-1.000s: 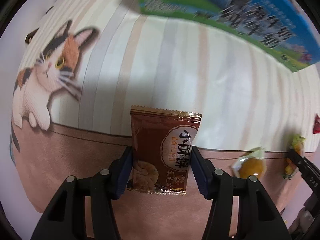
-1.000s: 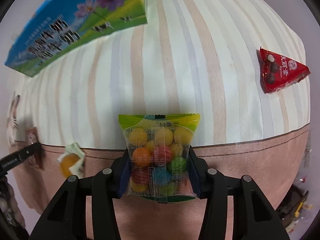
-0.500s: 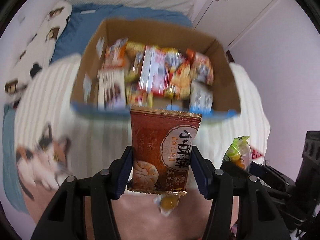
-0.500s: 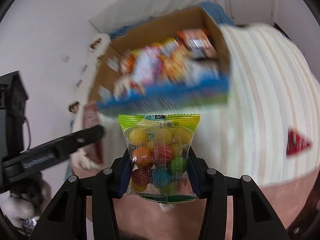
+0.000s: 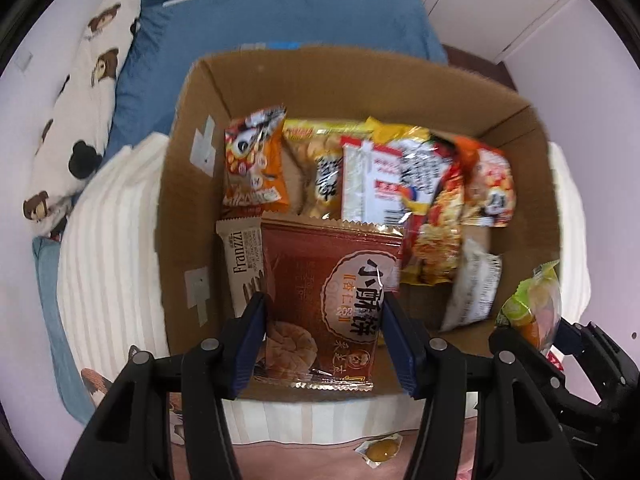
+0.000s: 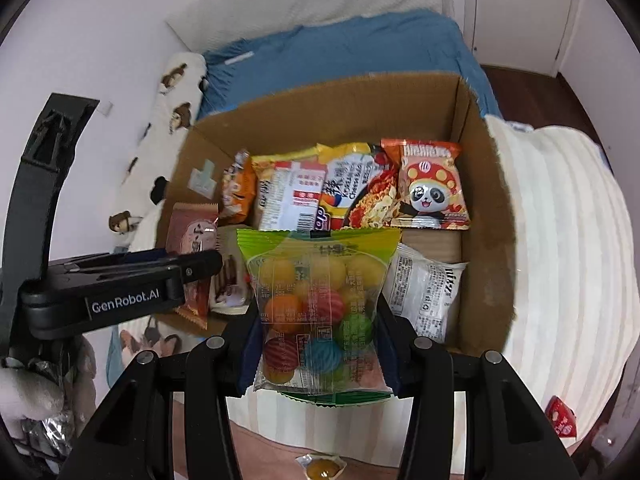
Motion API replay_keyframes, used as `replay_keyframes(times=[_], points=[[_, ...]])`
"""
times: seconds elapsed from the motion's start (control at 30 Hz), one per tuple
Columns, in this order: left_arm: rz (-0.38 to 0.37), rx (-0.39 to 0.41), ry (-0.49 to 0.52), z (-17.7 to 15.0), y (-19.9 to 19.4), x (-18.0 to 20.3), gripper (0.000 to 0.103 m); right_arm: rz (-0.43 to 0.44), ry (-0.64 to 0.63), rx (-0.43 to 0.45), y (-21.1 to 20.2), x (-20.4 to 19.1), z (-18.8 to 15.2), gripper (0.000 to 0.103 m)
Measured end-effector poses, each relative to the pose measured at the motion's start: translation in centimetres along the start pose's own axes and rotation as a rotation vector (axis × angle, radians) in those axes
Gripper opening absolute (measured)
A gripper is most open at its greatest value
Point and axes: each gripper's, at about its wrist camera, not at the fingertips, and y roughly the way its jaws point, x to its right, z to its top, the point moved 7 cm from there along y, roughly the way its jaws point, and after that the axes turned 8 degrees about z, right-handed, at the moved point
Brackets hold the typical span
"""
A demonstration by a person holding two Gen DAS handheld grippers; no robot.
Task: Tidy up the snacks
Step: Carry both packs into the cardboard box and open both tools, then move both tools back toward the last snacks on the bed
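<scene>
- Both views changed: a second ago striped bedspread and the box's printed blue-green outer wall filled the frames; now open brown cardboard box (image 5: 192, 184) seen from above, interior in full view.
- Left gripper (image 5: 324, 336): jaws closed on reddish-brown foil biscuit packet with a round label (image 5: 332, 308), same hold as a second ago. Packet now hanging over the near left part of the box, above a beige "Franzzi" wafer packet (image 5: 240, 264).
- Right gripper (image 6: 316, 340): jaws closed on clear bag of coloured candy balls with green top seal (image 6: 316, 304), grip unchanged. Bag now over the near middle of the box, beside a white-and-silver packet (image 6: 424, 296).
- Box contents: back row already packed with orange, yellow and red snack bags; bare cardboard floor visible at near right.
- Left behind on the pink-and-cream striped bedspread (image 6: 560, 264): small wrapped yellow sweet (image 6: 320, 468) near the box's front wall, red triangular packet (image 6: 562, 422) off to the right.
- Reading: carry phase essentially over, both packets poised for release into the box. At least two items then remain to collect.
</scene>
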Motion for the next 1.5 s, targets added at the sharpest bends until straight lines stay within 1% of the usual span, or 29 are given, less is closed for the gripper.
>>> replay_keyframes(times=[0.13, 0.2, 0.23, 0.27, 0.3, 0.33, 0.37, 0.4, 0.43, 0.73, 0.87, 0.97, 1.1, 1.27, 1.37, 1.5], points=[[-0.017, -0.059, -0.008, -0.2, 1.9, 0.0, 0.054, -0.029, 0.024, -0.038, 1.9, 1.1, 0.2, 0.052], [-0.014, -0.089, -0.016, -0.6, 2.7, 0.0, 0.055, -0.040, 0.039, -0.064, 2.9, 1.6, 0.3, 0.054], [-0.012, -0.095, -0.027, -0.8, 2.8, -0.1, 0.057, -0.039, 0.057, -0.085, 3.3, 1.9, 0.3, 0.064], [-0.015, -0.102, -0.036, -0.9, 2.9, -0.1, 0.060, -0.047, 0.060, -0.098, 3.6, 2.1, 0.4, 0.084], [-0.021, -0.102, -0.041, -1.0, 3.0, -0.1, 0.062, -0.054, 0.053, -0.104, 3.8, 2.1, 0.2, 0.093], [-0.016, -0.097, -0.040, -1.0, 3.0, -0.1, 0.063, -0.061, 0.043, -0.109, 3.8, 2.1, 0.2, 0.099], [-0.009, -0.091, -0.038, -1.1, 2.8, -0.2, 0.075, -0.071, 0.039, -0.112, 3.8, 2.1, 0.1, 0.099], [0.000, -0.081, -0.034, -1.1, 2.7, -0.2, 0.091, -0.088, 0.034, -0.117, 3.8, 2.2, 0.0, 0.099], [0.006, -0.071, -0.033, -1.1, 2.5, -0.2, 0.093, -0.098, 0.026, -0.121, 3.7, 2.2, -0.1, 0.099], [0.032, -0.003, -0.023, -1.8, 0.2, -0.1, 0.093, -0.137, 0.027, -0.108, 2.6, 2.8, -0.5, 0.099], [0.026, 0.013, -0.033, -2.4, -0.6, 0.0, 0.093, -0.155, 0.022, -0.095, 2.0, 3.1, -0.8, 0.100], [0.028, 0.046, -0.041, -2.8, -1.5, -0.1, 0.093, -0.156, 0.021, -0.077, 1.3, 3.1, -0.9, 0.100], [0.042, 0.114, -0.037, -3.3, -3.5, -0.1, 0.093, -0.165, 0.010, -0.036, 0.0, 2.9, -1.2, 0.100], [0.052, 0.233, -0.036, -4.7, -6.9, 0.1, 0.093, -0.173, -0.019, 0.052, -3.2, 2.3, -2.2, 0.100], [0.040, 0.304, -0.048, -6.2, -9.2, 0.3, 0.093, -0.173, -0.045, 0.092, -5.0, 1.6, -3.0, 0.100], [0.034, 0.354, -0.045, -8.4, -11.1, 0.5, 0.093, -0.180, -0.074, 0.145, -7.7, 0.6, -4.6, 0.100]])
